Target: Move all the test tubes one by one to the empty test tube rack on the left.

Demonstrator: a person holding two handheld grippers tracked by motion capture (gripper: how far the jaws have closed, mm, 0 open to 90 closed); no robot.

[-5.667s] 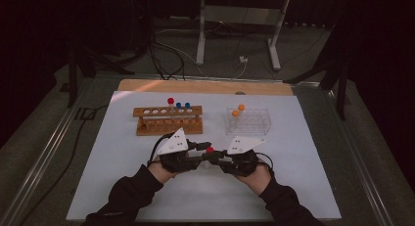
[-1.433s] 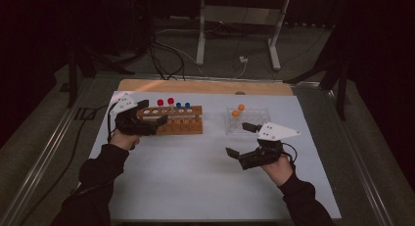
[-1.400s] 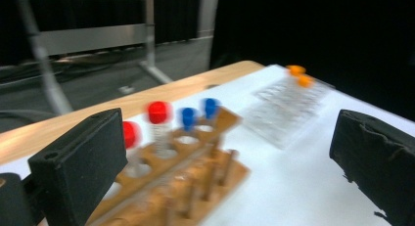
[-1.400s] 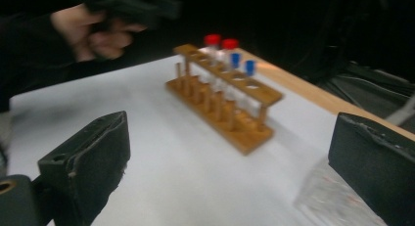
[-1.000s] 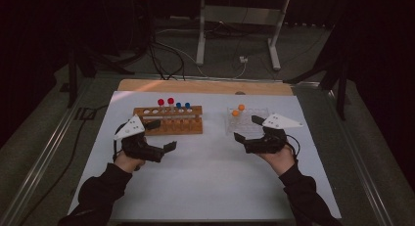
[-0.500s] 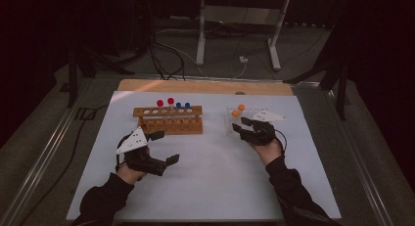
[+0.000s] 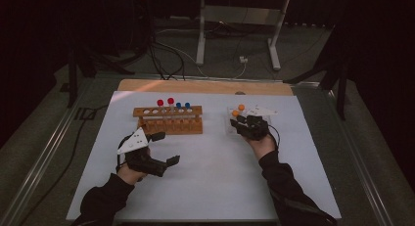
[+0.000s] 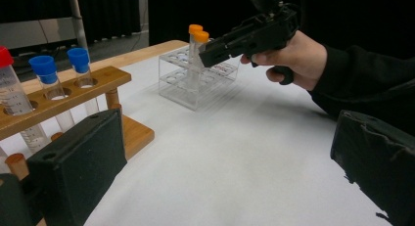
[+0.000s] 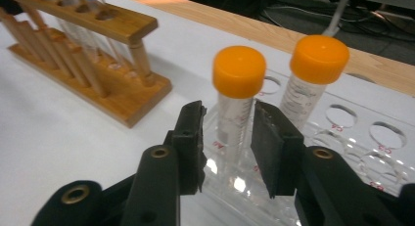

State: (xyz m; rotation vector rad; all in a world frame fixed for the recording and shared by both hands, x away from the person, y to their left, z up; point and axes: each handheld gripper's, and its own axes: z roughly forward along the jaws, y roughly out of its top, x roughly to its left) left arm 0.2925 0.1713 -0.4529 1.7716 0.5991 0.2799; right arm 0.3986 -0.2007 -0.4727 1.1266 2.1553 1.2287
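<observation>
Right gripper [image 9: 227, 138] is in at the clear plastic rack [image 9: 352, 152], and its jaws have just been closing around the nearer orange-capped tube [image 9: 236, 103]. In the right gripper view the two black pads flank the tube's clear body just below the cap, very close on both sides. Whether they are pressing on it yet is hard to call from here; a thin sliver of gap seems to remain on each side. The tube stands upright in a near-left hole of the rack, with a second orange-capped tube [image 9: 313, 74] upright just beyond it.

In the high view the right gripper [image 7: 243, 124] sits at the rack's near-left corner, on the right half of the white table [image 7: 220, 187]. To the left of it stands the wooden rack [image 7: 169, 119], carrying red-capped and blue-capped tubes [image 7: 182, 105].

Over on the left, the left gripper [image 7: 164, 147] hangs above the sheet, near the wooden rack's near side. Jaws spread wide, nothing between them, as the left gripper view confirms.
</observation>
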